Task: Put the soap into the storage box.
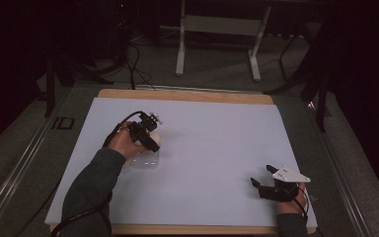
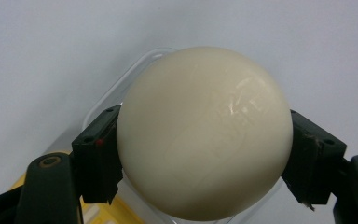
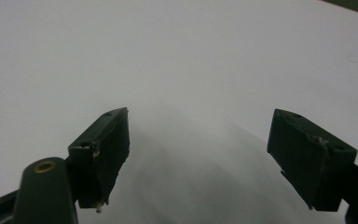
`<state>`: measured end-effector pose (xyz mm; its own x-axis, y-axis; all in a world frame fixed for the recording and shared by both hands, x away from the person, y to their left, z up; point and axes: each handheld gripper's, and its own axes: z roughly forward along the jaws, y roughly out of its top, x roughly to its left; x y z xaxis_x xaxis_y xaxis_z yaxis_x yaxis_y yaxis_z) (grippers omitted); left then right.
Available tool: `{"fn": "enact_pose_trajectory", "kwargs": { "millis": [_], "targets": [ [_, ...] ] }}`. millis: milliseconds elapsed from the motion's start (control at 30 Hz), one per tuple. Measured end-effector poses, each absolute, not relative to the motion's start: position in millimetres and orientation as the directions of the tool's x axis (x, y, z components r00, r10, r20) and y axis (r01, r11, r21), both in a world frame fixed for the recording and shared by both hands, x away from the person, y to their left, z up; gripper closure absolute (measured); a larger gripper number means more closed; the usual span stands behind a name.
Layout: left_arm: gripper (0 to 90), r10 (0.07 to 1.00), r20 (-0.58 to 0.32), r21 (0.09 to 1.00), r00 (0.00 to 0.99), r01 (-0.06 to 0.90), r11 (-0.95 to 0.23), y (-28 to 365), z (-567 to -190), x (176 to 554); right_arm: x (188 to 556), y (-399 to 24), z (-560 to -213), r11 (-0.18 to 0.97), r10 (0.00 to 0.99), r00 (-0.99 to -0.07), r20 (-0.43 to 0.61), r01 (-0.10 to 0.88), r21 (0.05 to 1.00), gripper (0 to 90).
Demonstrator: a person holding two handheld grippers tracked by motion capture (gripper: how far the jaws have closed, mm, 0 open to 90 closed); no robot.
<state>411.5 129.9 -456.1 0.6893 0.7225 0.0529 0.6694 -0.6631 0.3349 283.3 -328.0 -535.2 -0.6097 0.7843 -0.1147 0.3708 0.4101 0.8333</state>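
The white table (image 1: 217,148) lay bare apart from a clear lidless container (image 1: 145,160) left of its middle. Directly above the container, the left gripper (image 1: 150,131) pinched a cream ball (image 2: 205,133) between both jaws, likely to set it inside. Well right of the container, the right gripper (image 1: 269,185) rested spread and empty, blocking nothing.

My left claw (image 1: 150,133) is out over the left half of the desk (image 1: 217,148), my left hand (image 1: 124,143) wrapped round its grip and my sleeved forearm (image 1: 91,185) reaching in from the bottom edge. Its jaws are pressed against both sides of a cream ball (image 2: 205,133). My right claw (image 1: 261,180) sits low near the desk's right front corner, jaws spread wide with nothing between them, my right hand (image 1: 296,197) behind it.
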Motion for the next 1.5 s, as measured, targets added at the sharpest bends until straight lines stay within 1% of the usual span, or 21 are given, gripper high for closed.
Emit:
{"fn": "enact_pose_trajectory", "kwargs": {
  "millis": [667, 900, 1133, 1500],
  "targets": [
    [24.9, 0.784, 0.063, 0.335, 0.618, 0.726, -0.6, 152, -444, 414, 282, -327, -535, 0.412, 0.786, -0.606, -0.121, 0.368, 0.834, 20.8],
    [24.9, 0.788, 0.075, 0.313, 0.611, 0.736, -0.601, 158, -445, 414, 282, -327, -535, 0.413, 0.786, -0.606, -0.121, 0.369, 0.833, 20.8],
    [24.9, 0.794, 0.059, 0.321, 0.604, 0.742, -0.588, 163, -445, 412, 282, -327, -535, 0.415, 0.785, -0.607, -0.124, 0.366, 0.833, 20.8],
    [24.9, 0.8, 0.047, 0.307, 0.599, 0.753, -0.582, 174, -448, 411, 282, -327, -535, 0.421, 0.783, -0.609, -0.13, 0.364, 0.831, 20.8]
  ]
}}
